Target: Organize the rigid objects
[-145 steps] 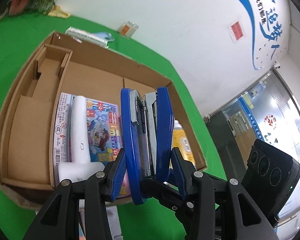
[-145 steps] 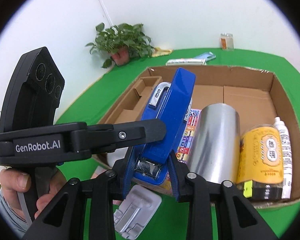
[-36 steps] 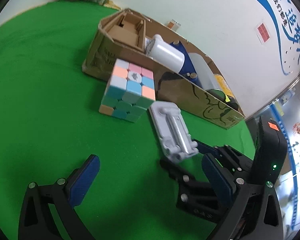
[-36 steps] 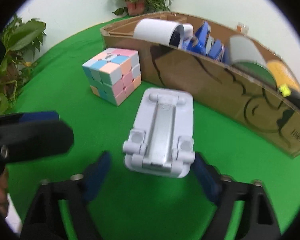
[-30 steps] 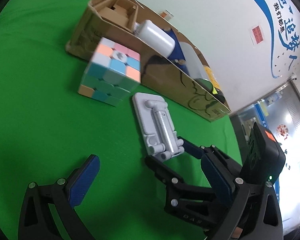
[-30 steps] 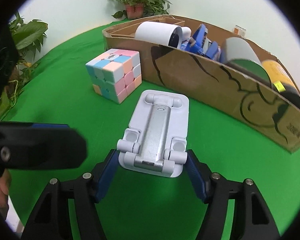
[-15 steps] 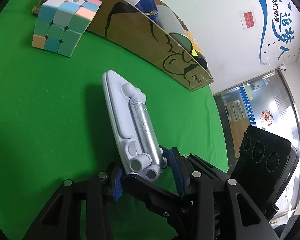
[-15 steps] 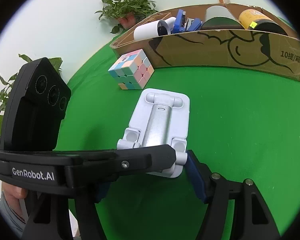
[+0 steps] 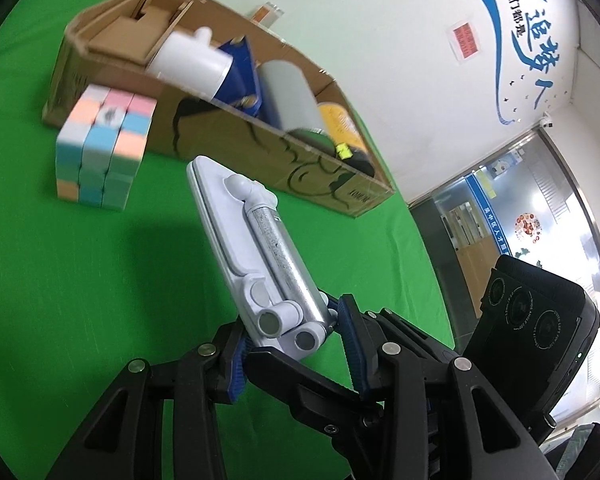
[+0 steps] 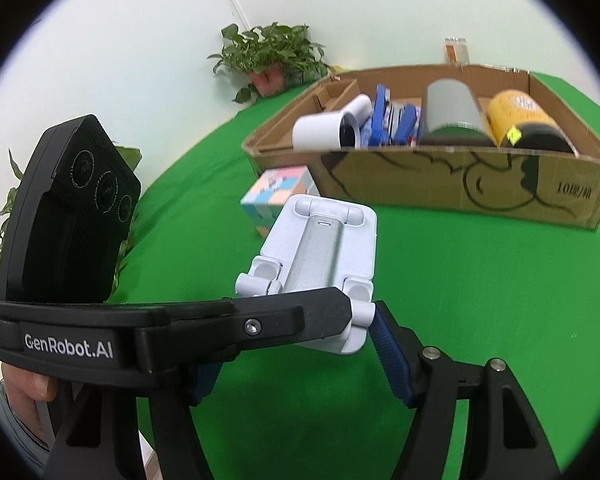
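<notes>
**Phone stand lifted, both grippers on it — box is next**

I read this as the carry step; the folded phone stand [image 9: 256, 256] is off the green cloth [image 9: 80, 300], mid-frame in both views, near end pinched by both tools; left gripper [image 9: 296, 344] has just closed, pads pressing across the stand's thin faces; right gripper [image 10: 300, 354] pinches it across its width, though the left tool's arm hides one pad in the right view.

Next move, as I judge it: carry toward the cardboard box [image 10: 440, 176] in the upper right of the right view, clear its near wall, drop into a gap; box looks crowded, free room looks to be the left end.

Stand: pale grey-white plastic plate, silver metal bar down the middle, round hinge knuckles at both ends; rigid, folded flat; pastel puzzle cube [image 9: 104, 144] sits on the cloth just beside the box, upper left of the left view.
</notes>
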`<state>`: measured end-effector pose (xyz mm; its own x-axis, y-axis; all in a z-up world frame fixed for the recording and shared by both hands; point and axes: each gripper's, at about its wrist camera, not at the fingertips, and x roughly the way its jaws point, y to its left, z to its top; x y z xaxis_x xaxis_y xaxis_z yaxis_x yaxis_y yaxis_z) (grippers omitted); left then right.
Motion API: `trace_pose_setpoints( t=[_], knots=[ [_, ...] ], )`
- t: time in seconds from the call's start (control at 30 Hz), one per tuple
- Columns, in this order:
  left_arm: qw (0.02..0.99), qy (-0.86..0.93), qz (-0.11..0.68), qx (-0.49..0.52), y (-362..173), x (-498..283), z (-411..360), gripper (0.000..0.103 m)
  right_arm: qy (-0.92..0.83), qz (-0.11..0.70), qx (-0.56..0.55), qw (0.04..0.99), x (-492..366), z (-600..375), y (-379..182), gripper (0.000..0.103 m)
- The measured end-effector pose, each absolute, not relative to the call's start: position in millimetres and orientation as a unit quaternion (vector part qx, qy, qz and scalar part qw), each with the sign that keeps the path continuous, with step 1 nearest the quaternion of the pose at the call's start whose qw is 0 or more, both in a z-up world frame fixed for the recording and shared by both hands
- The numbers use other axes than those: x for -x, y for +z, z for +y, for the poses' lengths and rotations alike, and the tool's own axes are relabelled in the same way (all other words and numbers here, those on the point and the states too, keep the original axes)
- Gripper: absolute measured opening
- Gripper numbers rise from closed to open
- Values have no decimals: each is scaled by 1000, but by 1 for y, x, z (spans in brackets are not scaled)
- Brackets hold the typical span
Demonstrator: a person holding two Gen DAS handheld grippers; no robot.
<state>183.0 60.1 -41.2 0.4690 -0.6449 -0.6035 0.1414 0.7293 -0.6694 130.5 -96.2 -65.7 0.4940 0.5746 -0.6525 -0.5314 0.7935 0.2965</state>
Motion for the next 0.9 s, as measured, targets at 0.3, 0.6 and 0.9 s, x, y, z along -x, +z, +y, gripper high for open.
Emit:
trace_pose_setpoints(
  t=[0.3, 0.6, 0.9],
  knots=[
    [832, -250, 418, 264, 8, -199, 90, 37, 325, 349, -13, 879, -144, -77, -25, 67],
    [847, -253, 393, 253, 61, -219, 125, 37, 332, 319, -6, 888, -166, -48, 18, 67],
    [858, -247, 384, 235, 114, -257, 156, 37, 339, 301, -12, 891, -195, -22, 51, 67]
  ],
)
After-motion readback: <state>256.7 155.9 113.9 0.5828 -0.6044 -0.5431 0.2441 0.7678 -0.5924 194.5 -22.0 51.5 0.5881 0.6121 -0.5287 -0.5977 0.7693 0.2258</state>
